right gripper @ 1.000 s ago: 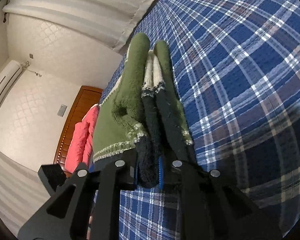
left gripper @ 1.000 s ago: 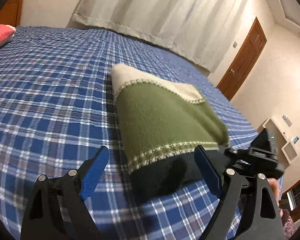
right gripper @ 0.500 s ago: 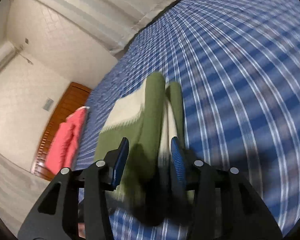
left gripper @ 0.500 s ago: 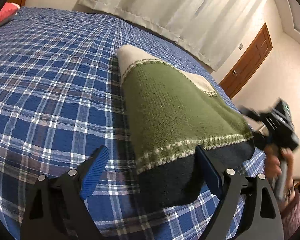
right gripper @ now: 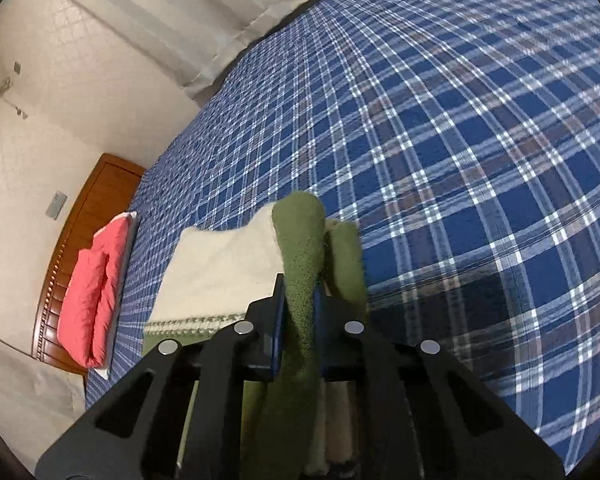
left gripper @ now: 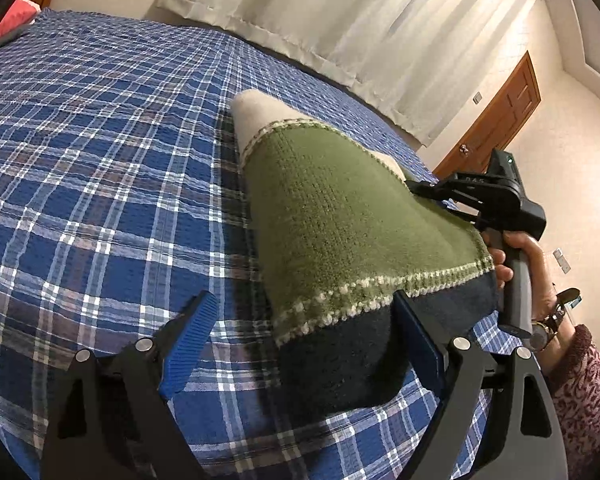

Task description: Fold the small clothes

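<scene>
A folded knit sweater (left gripper: 340, 216), green with a cream top and a dark navy hem, lies on the blue plaid bed cover (left gripper: 100, 160). Its right side is lifted off the bed. My left gripper (left gripper: 300, 340) stands open at the near end, with the navy hem between its blue pads, which do not press on it. My right gripper (right gripper: 300, 312) is closing, and its pads pinch a green fold of the sweater (right gripper: 300, 232). In the left wrist view the right gripper (left gripper: 414, 189) bites the sweater's far right edge, held by a person's hand (left gripper: 528, 256).
Plaid bed cover (right gripper: 460, 160) stretches wide to the left and beyond the sweater. A red pillow (right gripper: 96, 292) lies by the wooden headboard (right gripper: 80, 232). White curtains (left gripper: 340, 20) hang behind the bed, and a brown door (left gripper: 496, 120) stands at the right.
My right gripper let go of the navy hem end, opened, moved along the sweater's edge and shut on a green fold. The sweater's right side has risen. My left gripper dipped slightly and stays open.
</scene>
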Tool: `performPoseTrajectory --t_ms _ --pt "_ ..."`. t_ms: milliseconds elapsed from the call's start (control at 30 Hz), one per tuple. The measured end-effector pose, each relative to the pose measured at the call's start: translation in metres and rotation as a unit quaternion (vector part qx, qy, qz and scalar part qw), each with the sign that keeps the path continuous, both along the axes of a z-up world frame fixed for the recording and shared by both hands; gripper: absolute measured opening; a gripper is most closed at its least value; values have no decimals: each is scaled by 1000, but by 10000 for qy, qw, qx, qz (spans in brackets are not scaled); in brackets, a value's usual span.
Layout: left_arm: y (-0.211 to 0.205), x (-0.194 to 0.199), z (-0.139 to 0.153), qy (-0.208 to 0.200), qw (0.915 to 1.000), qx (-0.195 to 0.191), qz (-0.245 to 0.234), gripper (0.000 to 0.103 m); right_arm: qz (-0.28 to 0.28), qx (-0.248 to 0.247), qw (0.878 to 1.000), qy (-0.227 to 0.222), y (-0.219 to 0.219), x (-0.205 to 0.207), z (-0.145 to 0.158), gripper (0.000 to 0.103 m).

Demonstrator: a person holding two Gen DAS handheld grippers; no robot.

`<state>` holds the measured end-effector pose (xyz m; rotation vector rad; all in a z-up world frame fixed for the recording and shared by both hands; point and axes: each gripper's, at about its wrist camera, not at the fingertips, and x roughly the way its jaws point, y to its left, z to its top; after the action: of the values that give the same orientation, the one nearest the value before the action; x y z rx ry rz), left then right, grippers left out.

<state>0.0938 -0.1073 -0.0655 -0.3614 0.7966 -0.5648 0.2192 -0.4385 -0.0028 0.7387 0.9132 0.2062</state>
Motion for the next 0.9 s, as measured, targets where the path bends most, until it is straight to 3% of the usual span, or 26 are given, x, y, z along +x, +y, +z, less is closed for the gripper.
performPoseTrajectory --t_ms 233,433,600,700,767,900 --pt "0 0 0 5 10000 -9 3 86 -116 258 9996 10 -5 -2 -8 11" --pt "0 0 0 4 10000 -10 2 86 35 -24 9999 -134 -2 -13 11 15" --pt "0 0 0 4 10000 -4 1 86 121 -261 9977 -611 7 -51 45 17" --pt "0 1 0 4 10000 -6 2 86 344 -99 9949 -944 15 -80 59 25" --pt "0 1 0 3 10000 -7 2 86 511 -3 9930 -1064 24 -99 61 30" --pt "0 0 0 4 10000 3 3 86 708 94 9936 -876 31 -121 40 31"
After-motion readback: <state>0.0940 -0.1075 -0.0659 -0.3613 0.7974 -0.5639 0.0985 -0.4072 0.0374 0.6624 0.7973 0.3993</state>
